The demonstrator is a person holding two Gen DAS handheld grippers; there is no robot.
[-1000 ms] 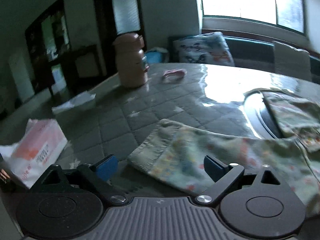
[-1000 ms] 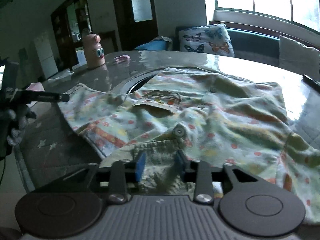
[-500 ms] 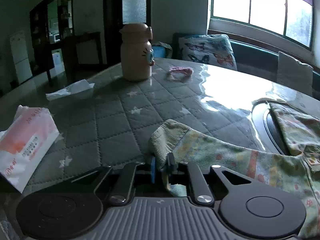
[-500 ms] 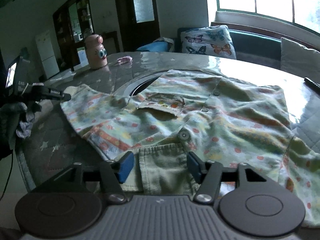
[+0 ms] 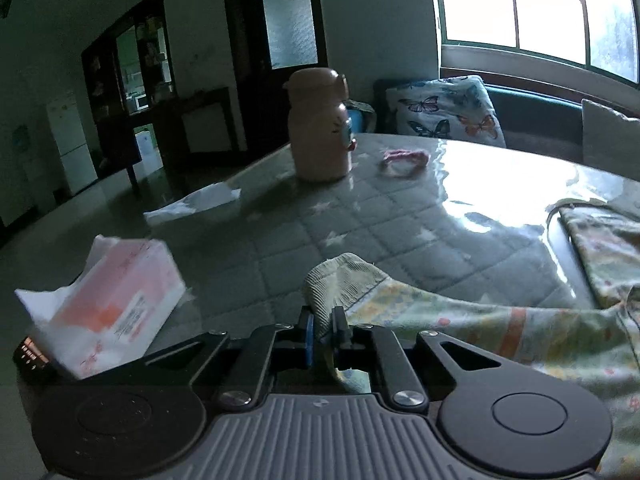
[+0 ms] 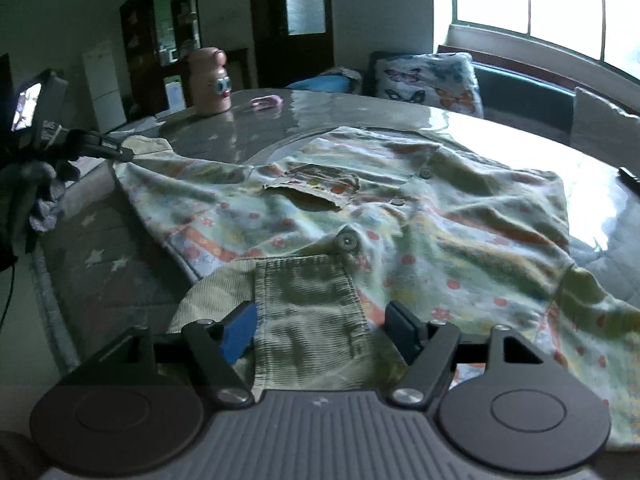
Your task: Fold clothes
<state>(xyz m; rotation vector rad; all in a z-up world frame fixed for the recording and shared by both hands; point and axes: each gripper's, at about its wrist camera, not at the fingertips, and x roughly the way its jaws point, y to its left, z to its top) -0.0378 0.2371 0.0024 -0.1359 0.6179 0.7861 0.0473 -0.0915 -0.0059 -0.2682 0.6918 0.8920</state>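
A pale green flower-print garment (image 6: 400, 216) with buttons and a chest pocket lies spread across the round table (image 6: 360, 108). My left gripper (image 5: 322, 330) is shut on the ribbed cuff (image 5: 340, 280) of its sleeve, which is lifted slightly off the quilted cover. In the right wrist view that same left gripper (image 6: 128, 155) pinches the sleeve end at the far left. My right gripper (image 6: 320, 326) has its jaws opening. A ribbed green hem panel (image 6: 308, 312) lies between its fingers, and the pads do not press on it.
A peach cartoon-faced bottle (image 5: 320, 126) and a pink hair tie (image 5: 404, 158) sit at the table's far side. A tissue pack (image 5: 112, 304) and a loose tissue (image 5: 196, 202) lie to the left. A butterfly cushion (image 5: 444, 112) rests on the window bench.
My left gripper closed on the sleeve cuff and drew it up and along the table. My right gripper's jaws spread apart and let go of the ribbed hem.
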